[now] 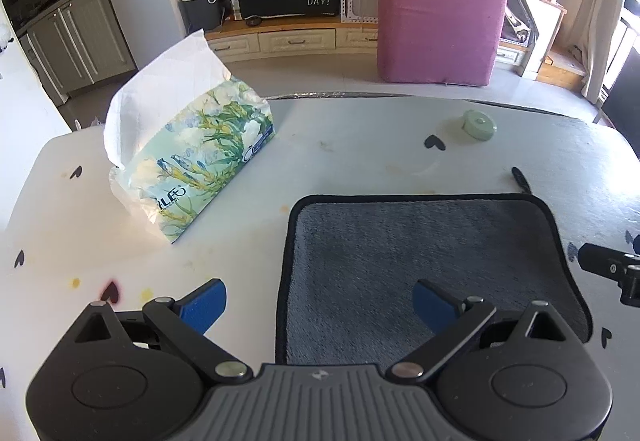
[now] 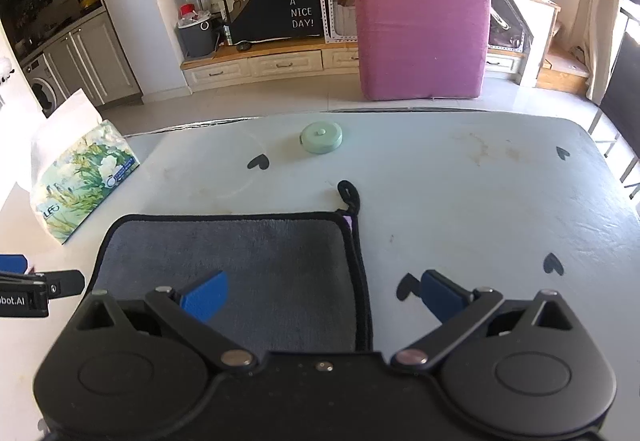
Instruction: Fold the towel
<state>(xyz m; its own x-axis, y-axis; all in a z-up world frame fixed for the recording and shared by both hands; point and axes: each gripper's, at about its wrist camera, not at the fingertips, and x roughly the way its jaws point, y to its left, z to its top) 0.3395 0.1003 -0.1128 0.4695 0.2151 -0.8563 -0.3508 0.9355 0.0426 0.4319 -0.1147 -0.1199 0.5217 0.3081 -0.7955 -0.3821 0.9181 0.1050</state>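
Observation:
A grey towel (image 1: pixel 420 261) with black trim lies flat on the white table, folded, with doubled edges along its right side. It also shows in the right wrist view (image 2: pixel 248 257). My left gripper (image 1: pixel 320 305) is open above the towel's near left edge, blue pads apart, holding nothing. My right gripper (image 2: pixel 324 297) is open above the towel's near right edge, straddling the doubled trim, holding nothing. The towel's hanging loop (image 2: pixel 349 195) sticks out from the far right corner. The right gripper's tip shows at the right of the left wrist view (image 1: pixel 616 269).
A floral tissue pack (image 1: pixel 196 161) with a tissue sticking up stands left of the towel. A mint-green round tape measure (image 2: pixel 322 137) lies near the table's far edge (image 2: pixel 400 112). A pink cushion (image 2: pixel 424 37) stands on the floor beyond.

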